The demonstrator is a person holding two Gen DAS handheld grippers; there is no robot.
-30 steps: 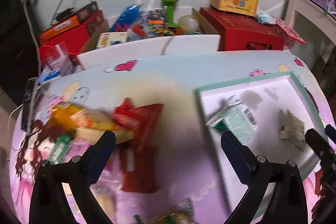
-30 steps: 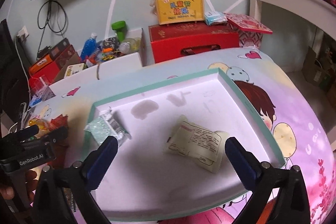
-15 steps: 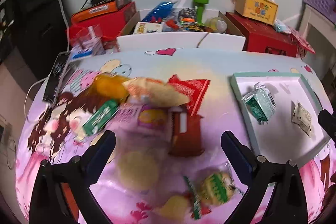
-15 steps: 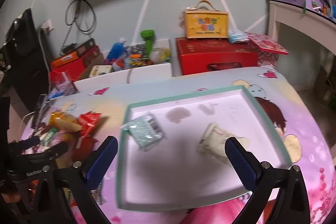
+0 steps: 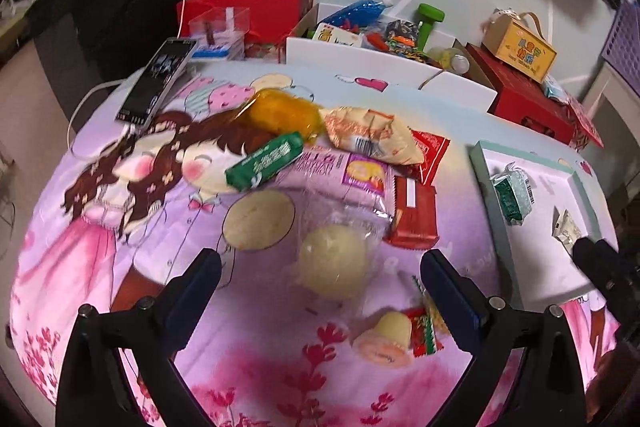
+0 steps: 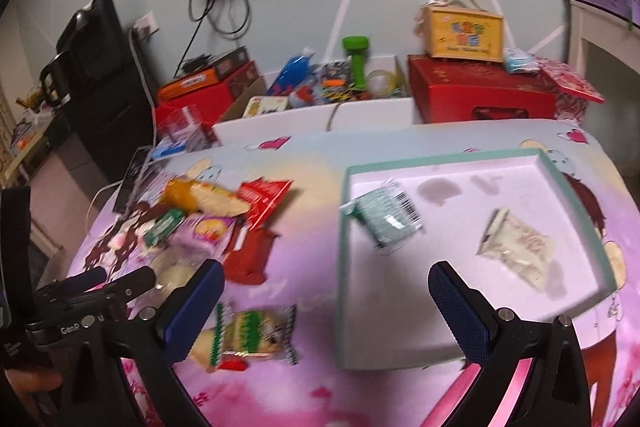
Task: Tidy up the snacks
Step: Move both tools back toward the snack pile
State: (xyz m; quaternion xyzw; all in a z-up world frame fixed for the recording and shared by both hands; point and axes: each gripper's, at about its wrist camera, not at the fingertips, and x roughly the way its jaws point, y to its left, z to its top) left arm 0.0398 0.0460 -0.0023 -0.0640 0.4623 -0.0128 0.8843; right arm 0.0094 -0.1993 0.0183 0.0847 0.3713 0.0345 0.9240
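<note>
My left gripper [image 5: 320, 267] has swung away from the tray [image 5: 504, 251] and now looks down on the snack pile, while my right gripper [image 6: 324, 291] has pulled back, so the tray sits farther off in its view. I take this to mean the last drop is finished and I am lining up the next pick.

Two packets lie in the tray: a green one [image 6: 386, 217] near its left wall and a pale one [image 6: 520, 245] toward the right, well apart. Everything else waits on the cloth [image 5: 80, 235] left of the tray: an orange pack [image 5: 280, 115], a green bar [image 5: 266, 159], red wrappers [image 5: 414, 215] and a round bun [image 5: 332, 263] in clear wrap.

My left fingers [image 5: 192, 287] are spread wide and hold nothing; the bun lies between and just beyond them, not touched. My right fingers [image 6: 460, 307] are equally wide and empty, hanging over the tray's near edge. The bun looks like the likeliest next grab; its slack wrap may slip.
</note>
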